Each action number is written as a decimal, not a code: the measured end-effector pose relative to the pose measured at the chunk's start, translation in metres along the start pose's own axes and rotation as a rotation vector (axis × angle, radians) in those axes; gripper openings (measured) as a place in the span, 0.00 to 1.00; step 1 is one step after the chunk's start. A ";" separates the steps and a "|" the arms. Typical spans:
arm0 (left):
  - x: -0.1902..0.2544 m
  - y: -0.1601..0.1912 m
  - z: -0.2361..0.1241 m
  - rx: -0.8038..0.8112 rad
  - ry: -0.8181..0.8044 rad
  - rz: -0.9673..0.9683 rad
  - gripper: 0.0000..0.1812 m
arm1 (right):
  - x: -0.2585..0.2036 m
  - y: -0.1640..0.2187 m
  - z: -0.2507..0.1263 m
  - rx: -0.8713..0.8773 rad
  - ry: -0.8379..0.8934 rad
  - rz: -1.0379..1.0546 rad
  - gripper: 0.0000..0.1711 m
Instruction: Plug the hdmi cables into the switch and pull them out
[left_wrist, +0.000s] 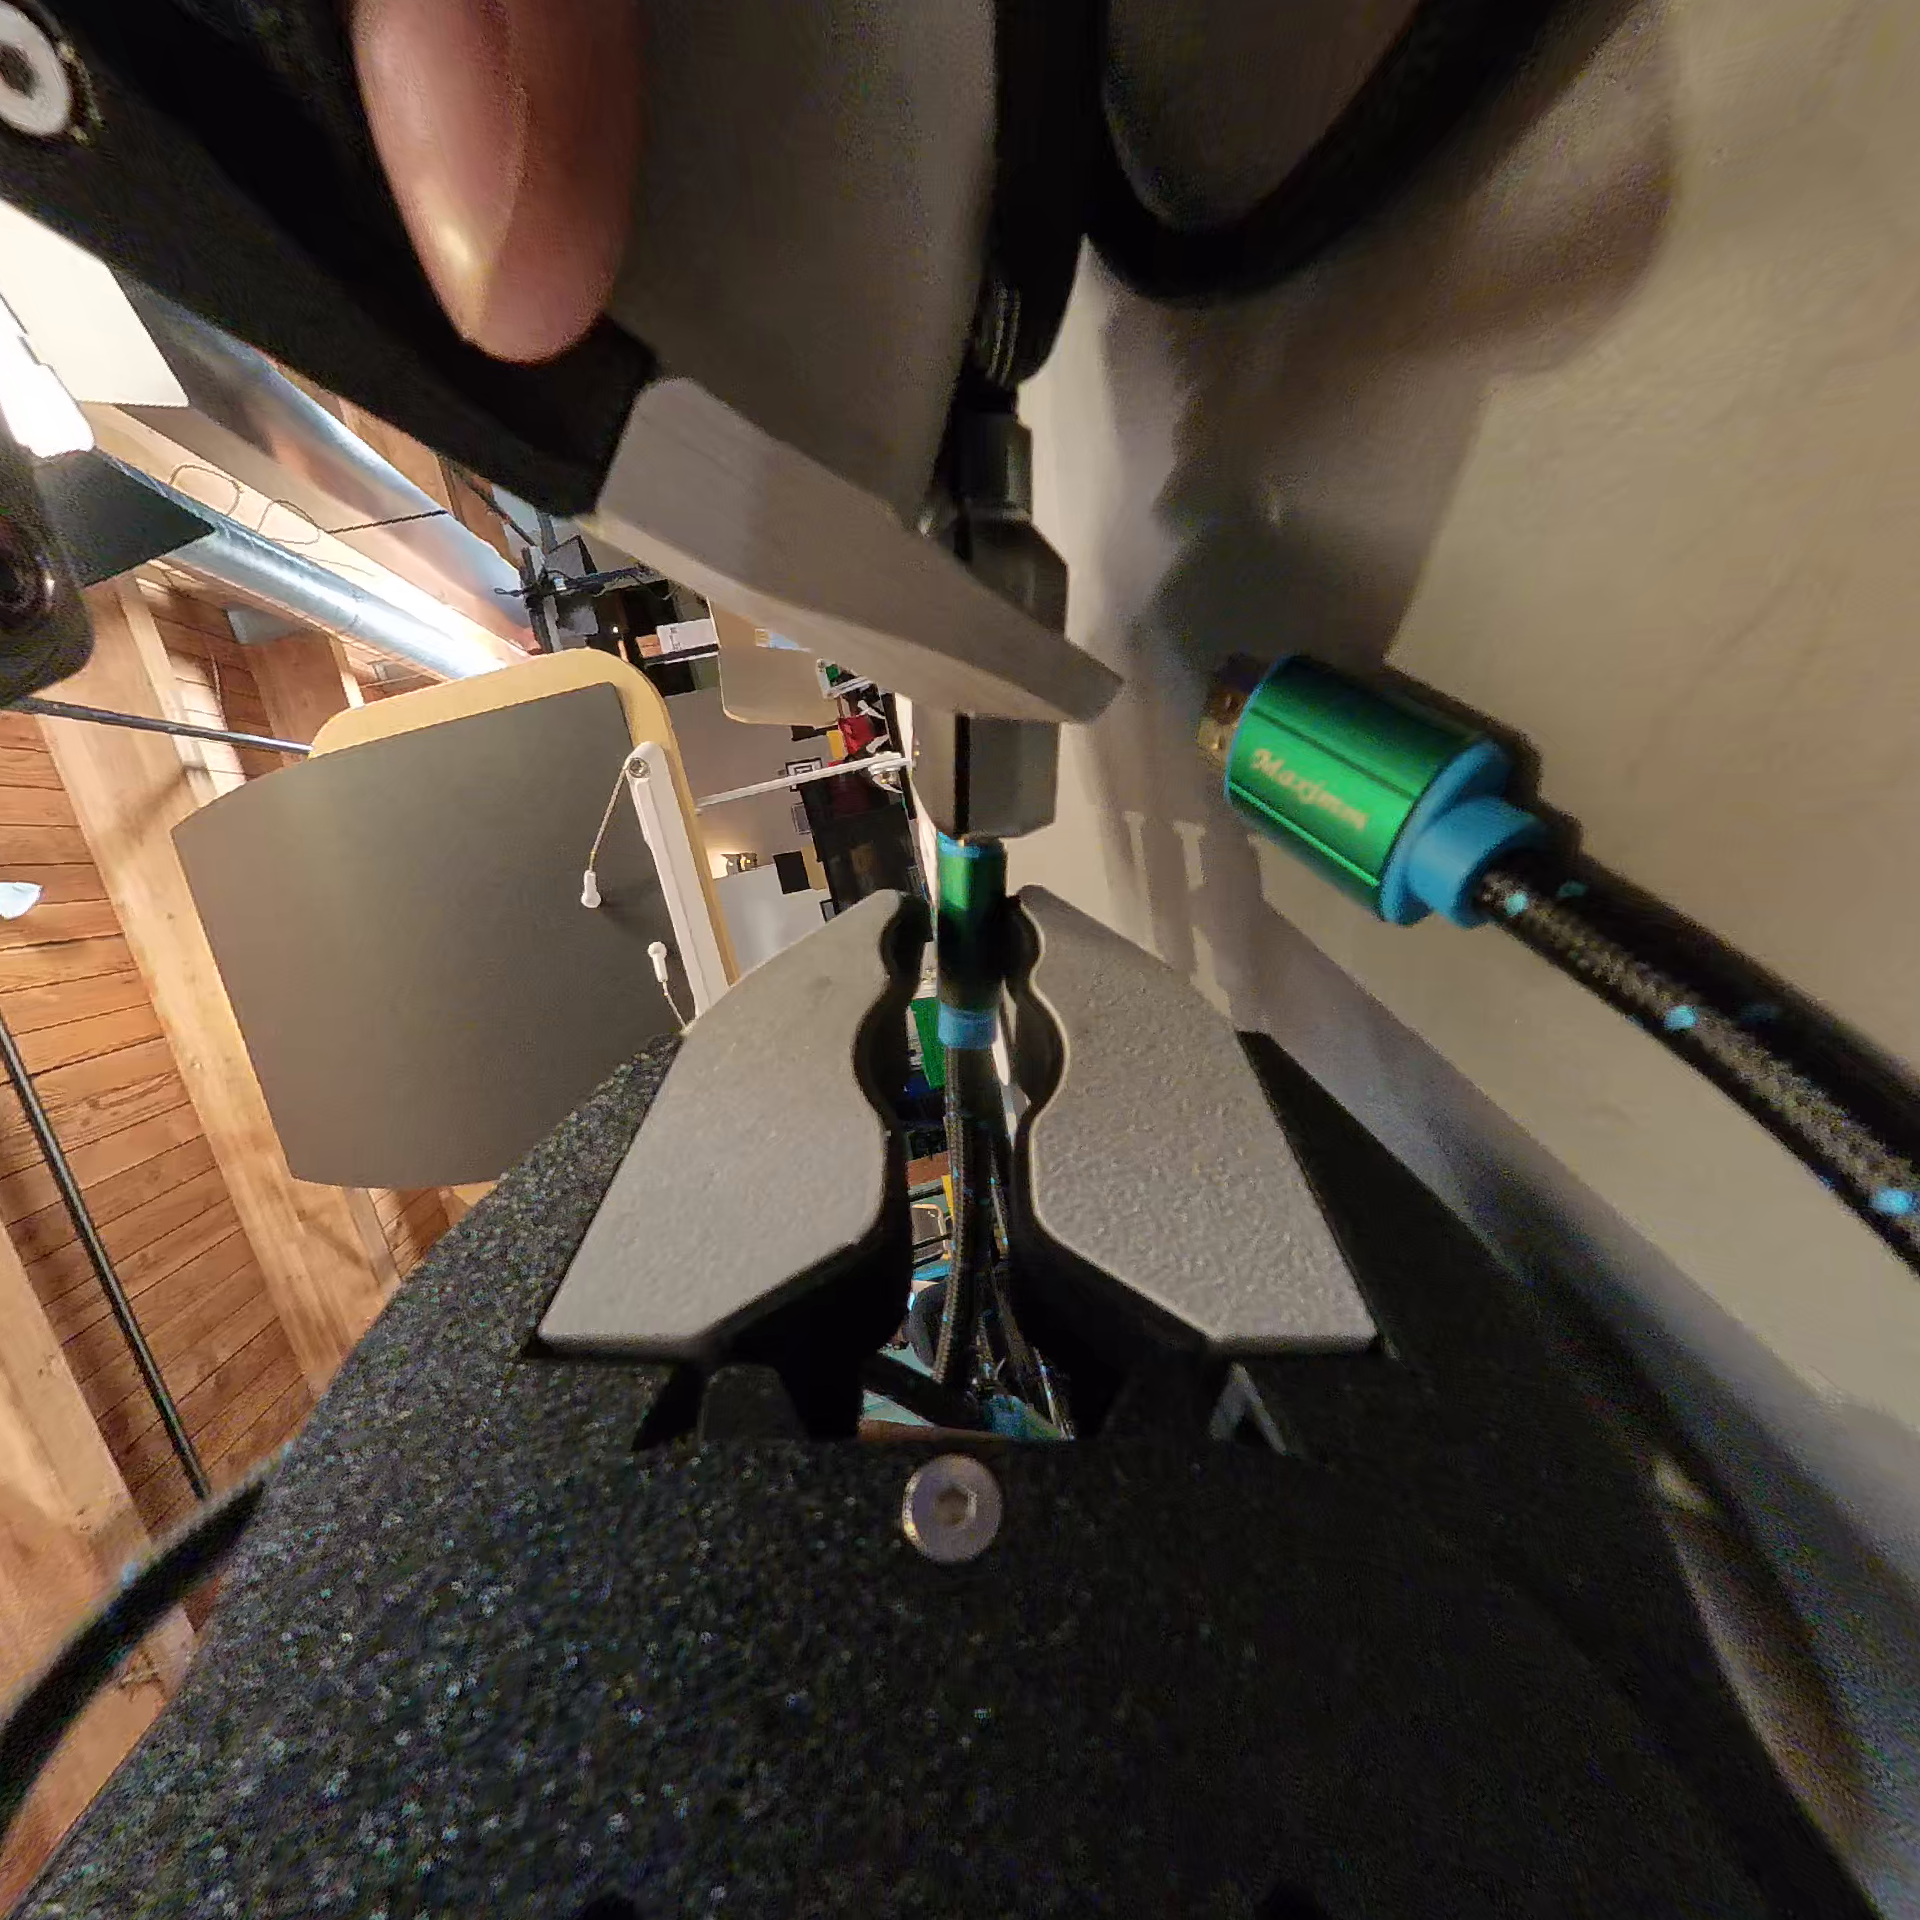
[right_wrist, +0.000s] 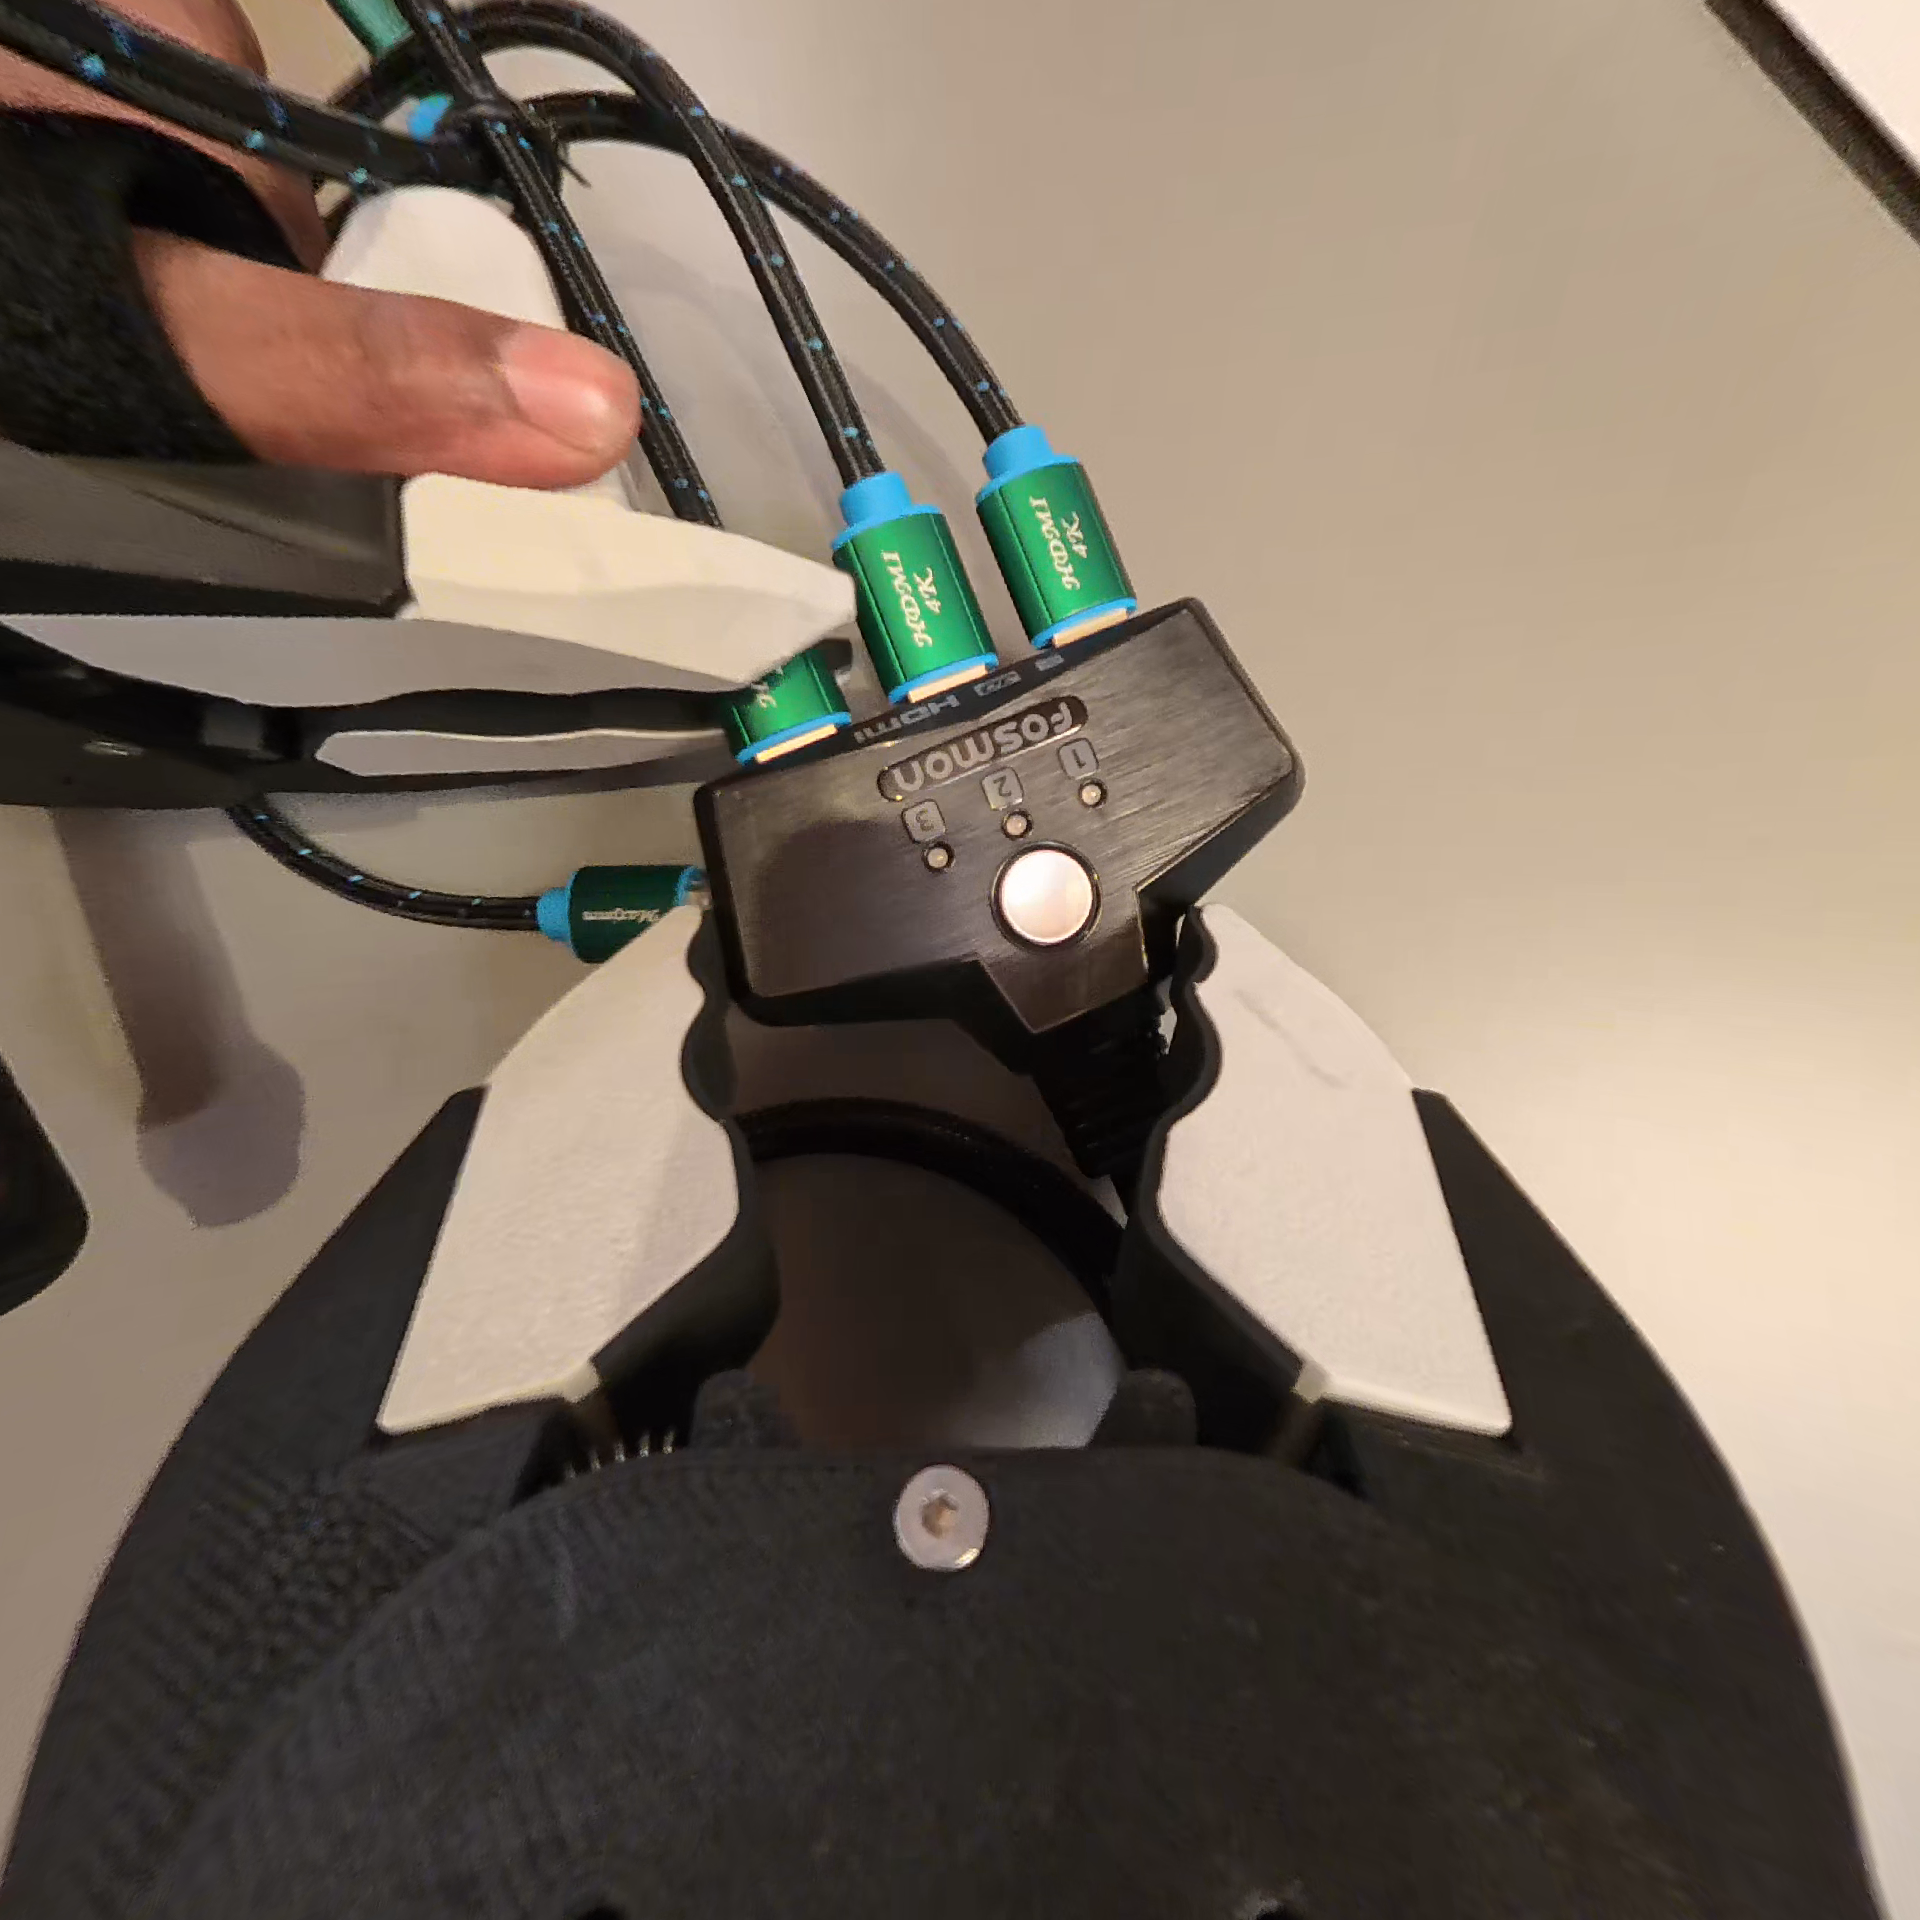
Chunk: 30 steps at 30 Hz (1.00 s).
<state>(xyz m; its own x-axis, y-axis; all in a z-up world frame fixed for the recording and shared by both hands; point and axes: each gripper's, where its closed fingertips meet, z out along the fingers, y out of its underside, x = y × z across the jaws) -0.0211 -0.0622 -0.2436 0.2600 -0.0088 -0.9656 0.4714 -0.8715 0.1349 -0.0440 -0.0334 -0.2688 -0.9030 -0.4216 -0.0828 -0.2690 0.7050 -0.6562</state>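
Observation:
My right gripper (right_wrist: 951, 935) is shut on the narrow tail end of the black HDMI switch (right_wrist: 997, 821), just above the table. Three green HDMI plugs sit in its far side: two free ones (right_wrist: 1070, 566) (right_wrist: 914, 613) and a third plug (right_wrist: 784, 717). My left gripper (right_wrist: 790, 675) comes in from the left and is shut on that third plug. In the left wrist view my left gripper (left_wrist: 966, 925) pinches the green plug (left_wrist: 961, 883), with the switch (left_wrist: 997, 769) edge-on beyond it. A finger (left_wrist: 831, 582) of the right gripper crosses above.
A fourth green plug (right_wrist: 613, 914) lies loose on the pale table (right_wrist: 1455, 468) beside the switch; it also shows in the left wrist view (left_wrist: 1340, 790). Braided cables (right_wrist: 499, 135) bunch at the far left. The table edge (right_wrist: 1818, 114) runs at the far right. Left tips to right tips: about 5 centimetres.

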 end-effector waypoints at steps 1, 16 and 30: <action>0.000 0.000 0.000 0.005 0.008 -0.005 0.08 | 0.001 -0.001 0.000 0.003 0.016 -0.005 0.48; -0.031 -0.022 -0.061 0.455 0.136 -0.464 0.22 | 0.048 -0.013 -0.029 0.048 0.343 -0.110 0.48; -0.004 0.087 -0.064 0.470 0.233 -0.943 0.11 | 0.077 -0.036 -0.119 0.099 0.585 -0.130 0.48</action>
<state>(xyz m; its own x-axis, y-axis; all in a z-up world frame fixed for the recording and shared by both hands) 0.0723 -0.1065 -0.2135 0.1387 0.8150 -0.5627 0.2081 -0.5795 -0.7880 -0.1436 -0.0235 -0.1628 -0.9065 -0.0977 0.4107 -0.3828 0.6005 -0.7021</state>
